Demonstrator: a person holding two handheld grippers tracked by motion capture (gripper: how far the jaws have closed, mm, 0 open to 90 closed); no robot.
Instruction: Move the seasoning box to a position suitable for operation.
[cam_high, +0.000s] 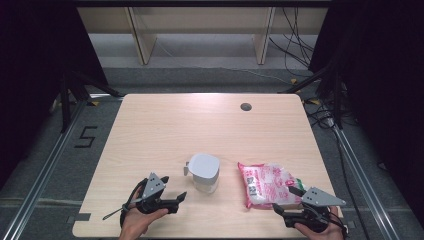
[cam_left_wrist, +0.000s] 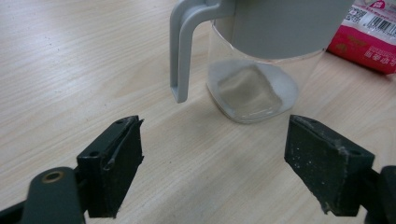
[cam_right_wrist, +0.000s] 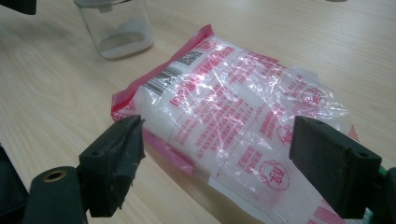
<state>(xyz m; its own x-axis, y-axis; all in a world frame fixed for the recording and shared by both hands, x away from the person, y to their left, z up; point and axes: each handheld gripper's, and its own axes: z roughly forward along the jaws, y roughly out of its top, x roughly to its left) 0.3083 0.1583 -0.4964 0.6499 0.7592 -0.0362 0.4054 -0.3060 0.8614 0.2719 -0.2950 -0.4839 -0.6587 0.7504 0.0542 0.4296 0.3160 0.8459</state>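
Two grippers sit at the near edge of the wooden table (cam_high: 150, 130), each held in a hand, each with its jaws spread wide and nothing between them. The left gripper (cam_high: 176, 198) points toward a clear pitcher (cam_high: 204, 172) with a grey lid and grey handle, which stands just ahead of its jaws and a little to the right; in the left gripper view the pitcher (cam_left_wrist: 254, 60) is close, its handle hanging down just beyond the left jaw, and through the clear wall the inside looks empty, with only a whitish haze over the bottom. Past the pitcher on the right, that view catches a corner of the red-and-white packet (cam_left_wrist: 369, 39) with a barcode and a QR code. The right gripper (cam_high: 286, 201) hovers at the near end of that plastic bag (cam_high: 267, 184), touching or nearly touching it. In the right gripper view the bag (cam_right_wrist: 233, 121) lies flat straight ahead between the jaws and beyond them, its clear film showing white contents, its edges pink-red, with red printed text, round seal marks, a barcode and a QR code; the writing is too small and glossy to read. Farther off at the upper left of that view stands the base of the pitcher (cam_right_wrist: 119, 32). The high view shows a floor marking "5" (cam_high: 86, 136) left of the table and a dark round hole (cam_high: 245, 106) near the table's far edge.
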